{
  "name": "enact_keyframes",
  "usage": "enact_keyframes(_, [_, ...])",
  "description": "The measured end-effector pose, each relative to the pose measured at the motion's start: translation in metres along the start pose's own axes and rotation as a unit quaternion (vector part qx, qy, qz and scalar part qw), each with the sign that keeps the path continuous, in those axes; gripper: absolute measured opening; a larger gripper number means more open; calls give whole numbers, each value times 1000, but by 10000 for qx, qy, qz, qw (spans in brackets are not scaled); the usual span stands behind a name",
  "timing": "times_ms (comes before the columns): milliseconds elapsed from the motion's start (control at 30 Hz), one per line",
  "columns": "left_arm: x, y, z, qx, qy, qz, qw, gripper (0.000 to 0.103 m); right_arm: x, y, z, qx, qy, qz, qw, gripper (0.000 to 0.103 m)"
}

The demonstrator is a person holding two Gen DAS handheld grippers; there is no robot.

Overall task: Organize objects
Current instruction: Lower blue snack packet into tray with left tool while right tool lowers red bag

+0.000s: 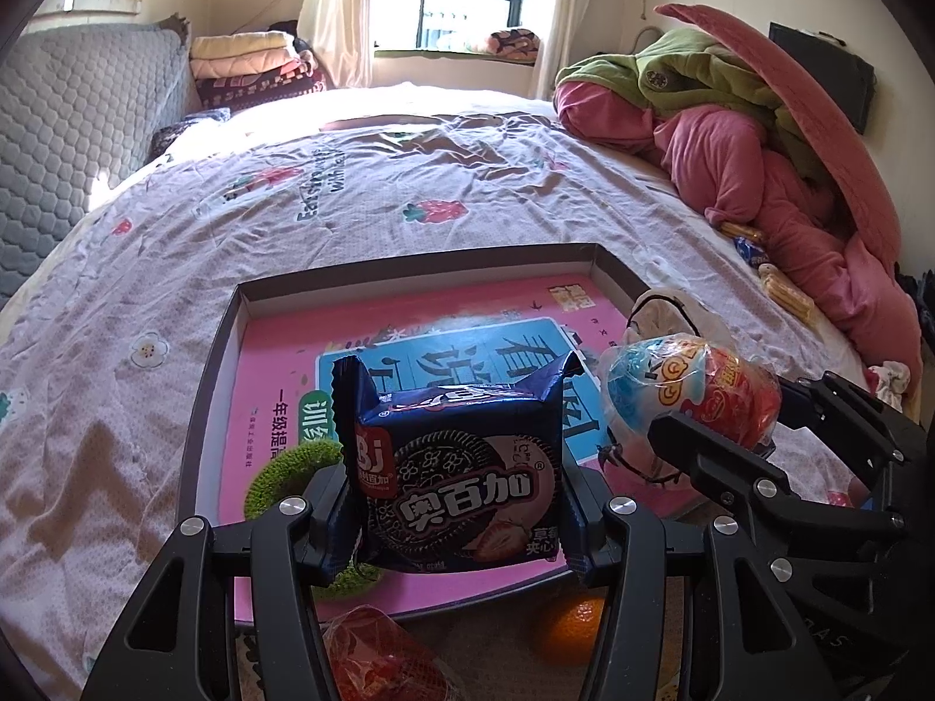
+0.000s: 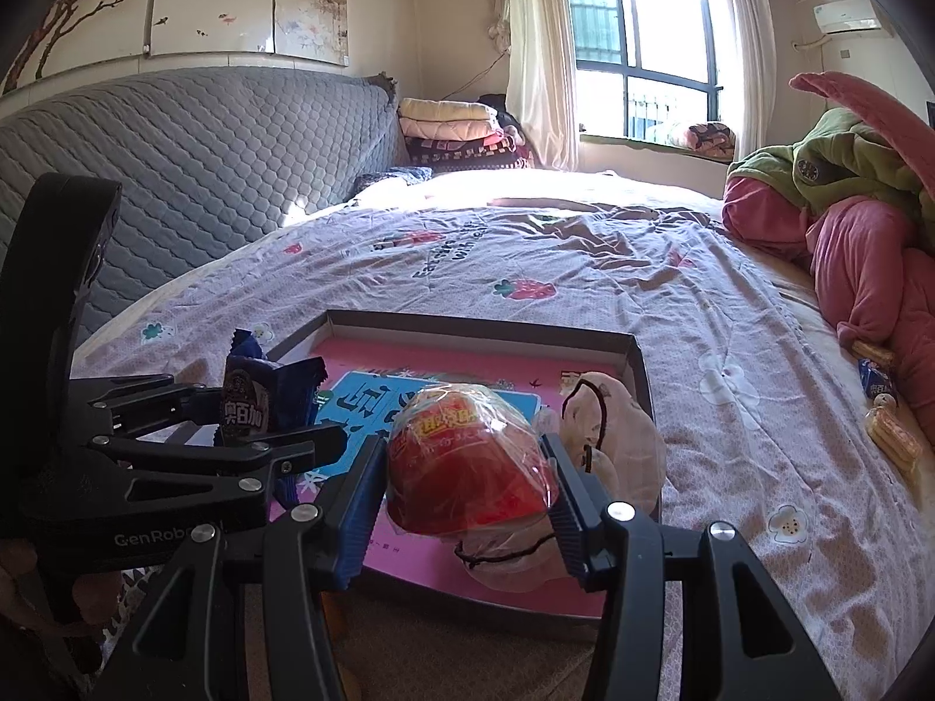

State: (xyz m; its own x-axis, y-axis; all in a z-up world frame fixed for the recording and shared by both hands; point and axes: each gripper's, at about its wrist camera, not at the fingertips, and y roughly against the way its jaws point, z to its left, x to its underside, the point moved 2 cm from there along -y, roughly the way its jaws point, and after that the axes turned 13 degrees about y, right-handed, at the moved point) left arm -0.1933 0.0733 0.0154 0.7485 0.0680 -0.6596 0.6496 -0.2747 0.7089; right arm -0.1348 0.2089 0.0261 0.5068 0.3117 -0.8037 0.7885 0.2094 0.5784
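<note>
Right now your left gripper (image 1: 461, 502) is clamped across a dark cookie packet (image 1: 461, 467) and your right gripper (image 2: 467, 467) across a crinkly red snack pouch (image 2: 467, 461), both held above the near edge of the shallow tray (image 1: 613, 269) on the bed (image 1: 409, 187). Loosen either too early and the slick wrapper could slide short onto the bedspread. An orange (image 1: 570, 625) and another red packet (image 1: 380, 654) below are half hidden, as is the pale pouch (image 2: 619, 444) behind.
</note>
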Motion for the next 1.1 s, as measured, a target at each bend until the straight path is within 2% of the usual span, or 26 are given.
enact_keyframes(467, [10, -18, -6, 32, -196, 261, 9995, 57, 18, -22, -4, 1, 106, 669, 9977, 52])
enact_keyframes(900, [14, -24, -11, 65, -314, 381, 9988, 57, 21, -24, -10, 331, 209, 779, 9962, 52])
enact_keyframes(1100, [19, -34, -10, 0, -367, 559, 9978, 57, 21, -26, -5, 273, 289, 806, 9960, 52])
